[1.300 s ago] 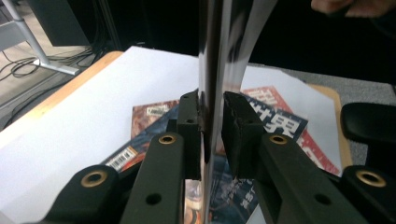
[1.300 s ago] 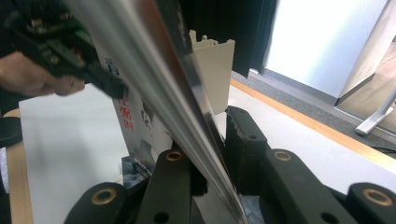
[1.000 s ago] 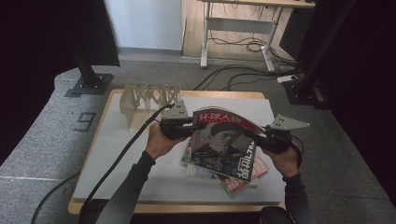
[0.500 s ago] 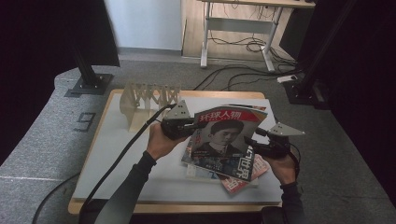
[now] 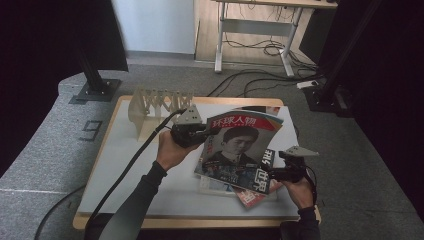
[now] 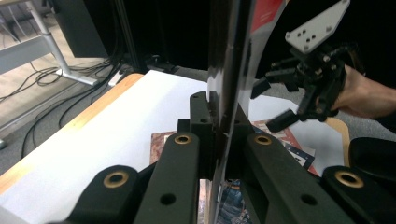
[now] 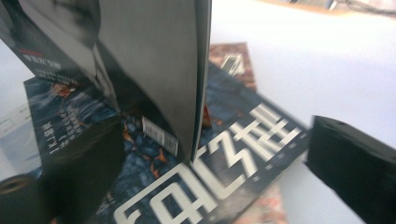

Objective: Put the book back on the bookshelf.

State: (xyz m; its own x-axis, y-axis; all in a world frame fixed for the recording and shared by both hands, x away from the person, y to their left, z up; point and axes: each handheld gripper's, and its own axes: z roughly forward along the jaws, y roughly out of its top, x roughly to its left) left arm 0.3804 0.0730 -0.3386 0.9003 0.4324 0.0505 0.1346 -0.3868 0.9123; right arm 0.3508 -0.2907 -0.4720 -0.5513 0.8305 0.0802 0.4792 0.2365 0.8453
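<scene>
A: So, starting at the jaws: the left gripper [image 6: 219, 128] has them clamped tight on the edge of the top magazine [image 5: 239, 145], seen edge-on in the left gripper view, with the cover standing up between the pads.

B: And the right gripper [image 5: 280, 173]?

A: Its jaws have just been opening and now stand wide apart. In the right gripper view the magazine's lower corner hangs between them, but neither pad presses on it. So it has let go, as I read it.

B: Where does the magazine sit, then?

A: Taking the magazine stack [image 5: 257, 192] as the landmark: the held magazine is tilted up over the stack, its lower edge down on the stack's top cover, its upper edge lifted towards the left gripper. The right gripper is just beside the stack's right side, the left one up beyond the stack's left edge.

B: And farther out?

A: A pale wooden rack [image 5: 156, 102] stands well behind the stack, at the far left of the white table [image 5: 130, 170]. Its slots look empty.

B: How far along, then?

A: Early, I'd judge. One magazine is picked off the stack and passed to a single hand; carrying it to the rack, and the rest of the stack, are still to do.
</scene>
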